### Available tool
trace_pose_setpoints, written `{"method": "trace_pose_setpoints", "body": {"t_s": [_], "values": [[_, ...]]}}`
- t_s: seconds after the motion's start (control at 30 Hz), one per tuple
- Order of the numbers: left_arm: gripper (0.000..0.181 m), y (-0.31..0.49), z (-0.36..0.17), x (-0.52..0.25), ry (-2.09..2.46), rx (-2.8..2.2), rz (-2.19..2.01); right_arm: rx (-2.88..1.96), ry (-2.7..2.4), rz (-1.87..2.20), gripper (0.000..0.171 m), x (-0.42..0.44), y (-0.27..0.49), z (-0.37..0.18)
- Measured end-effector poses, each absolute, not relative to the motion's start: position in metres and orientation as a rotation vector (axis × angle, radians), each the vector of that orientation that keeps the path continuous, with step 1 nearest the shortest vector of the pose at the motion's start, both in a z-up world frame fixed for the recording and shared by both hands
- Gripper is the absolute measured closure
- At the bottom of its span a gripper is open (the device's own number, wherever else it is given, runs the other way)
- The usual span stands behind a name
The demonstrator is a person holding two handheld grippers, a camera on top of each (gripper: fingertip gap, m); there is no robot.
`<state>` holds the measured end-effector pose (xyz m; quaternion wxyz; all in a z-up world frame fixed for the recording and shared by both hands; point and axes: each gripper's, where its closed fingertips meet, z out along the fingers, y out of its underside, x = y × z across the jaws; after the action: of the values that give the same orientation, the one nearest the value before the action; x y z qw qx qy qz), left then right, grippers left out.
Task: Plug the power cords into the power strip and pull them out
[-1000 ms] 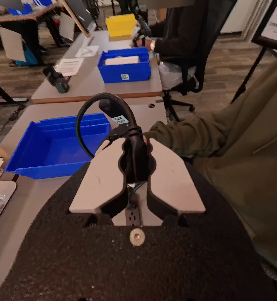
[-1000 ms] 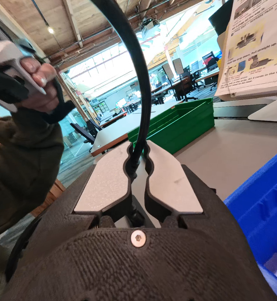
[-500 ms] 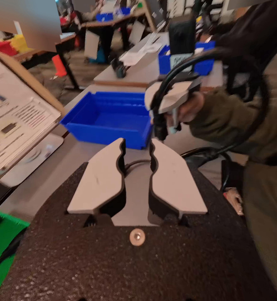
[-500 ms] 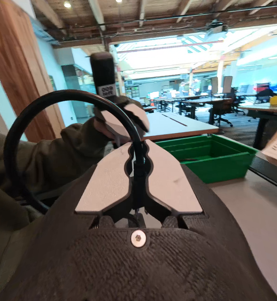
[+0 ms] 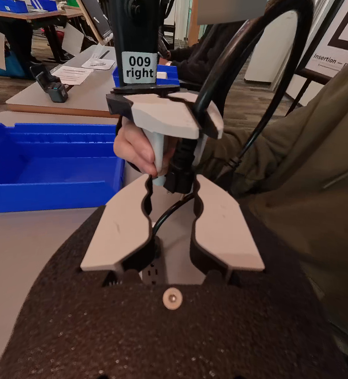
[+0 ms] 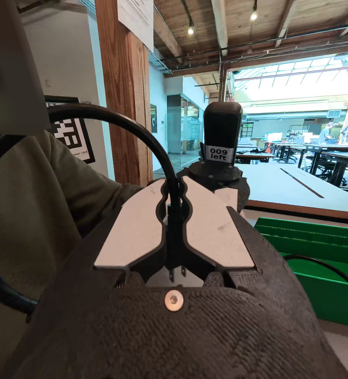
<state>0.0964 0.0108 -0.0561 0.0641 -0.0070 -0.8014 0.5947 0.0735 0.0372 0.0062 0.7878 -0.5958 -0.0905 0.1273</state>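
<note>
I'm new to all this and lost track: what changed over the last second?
The left gripper, shut on a black power plug a second ago, has let go and now stands open over the grey power strip. The right gripper has carried its black plug in close to the left one. Unchanged: the right gripper stays shut on that plug, and the blue plastic bin stays on the table.

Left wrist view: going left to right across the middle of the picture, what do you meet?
Blue bin → hand holding the right tool → black plug → olive sleeve.
</note>
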Motion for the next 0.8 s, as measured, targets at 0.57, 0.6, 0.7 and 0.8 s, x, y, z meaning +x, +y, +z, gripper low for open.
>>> {"method": "trace_pose_setpoints", "body": {"t_s": [0.57,0.6,0.7,0.8], "values": [[0.158,0.040,-0.080,0.116,-2.313,0.341,1.832,-1.513,0.085,0.360,0.119,0.131,0.046,-0.037],[0.158,0.044,-0.080,0.120,-2.304,0.374,1.852,-1.543,0.130,0.337,0.113,0.138,0.042,-0.043],[0.158,0.055,-0.083,0.129,-2.316,0.451,1.873,-1.625,0.157,0.287,0.126,0.144,0.034,-0.059],[0.158,0.058,-0.086,0.136,-2.436,0.428,1.888,-1.622,0.038,0.206,0.164,0.132,0.037,-0.053]]}}
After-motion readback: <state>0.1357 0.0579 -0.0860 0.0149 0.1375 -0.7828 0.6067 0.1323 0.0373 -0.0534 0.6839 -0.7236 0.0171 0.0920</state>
